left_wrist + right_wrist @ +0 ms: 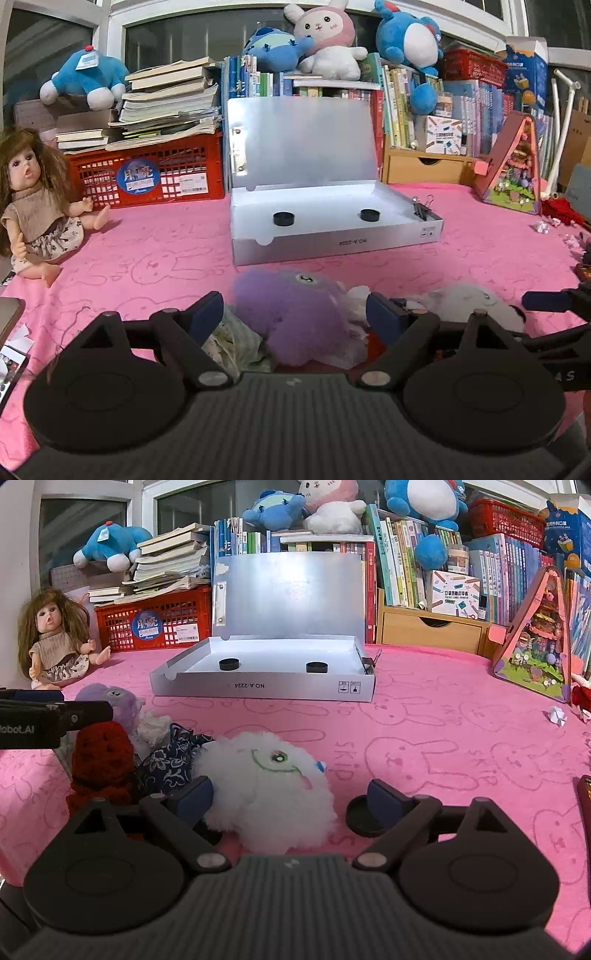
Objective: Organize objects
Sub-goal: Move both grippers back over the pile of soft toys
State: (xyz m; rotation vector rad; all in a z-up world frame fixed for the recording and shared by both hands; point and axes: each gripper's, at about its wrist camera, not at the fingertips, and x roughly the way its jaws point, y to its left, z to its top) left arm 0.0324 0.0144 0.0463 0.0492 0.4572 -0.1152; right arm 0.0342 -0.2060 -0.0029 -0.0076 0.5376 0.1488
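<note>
A purple plush toy point(295, 310) lies on the pink cloth between the fingers of my left gripper point(295, 317), whose pads stand apart from it; the gripper is open. My right gripper point(291, 801) is open around a white fluffy plush point(269, 786), which touches the left finger only. A black round cap point(364, 819) lies under its right finger. A red crocheted piece point(101, 768) and a blue floral cloth point(170, 760) lie beside the white plush. Farther back an open white box point(258, 690) holds two black caps point(229, 664).
A doll point(33, 206) sits at the left. Red crates point(147, 173), stacked books, a wooden drawer unit point(428, 631), plush toys and a triangular toy house point(535, 642) line the back. A binder clip point(423, 210) rests on the box's right side. Paper scraps point(557, 714) lie at right.
</note>
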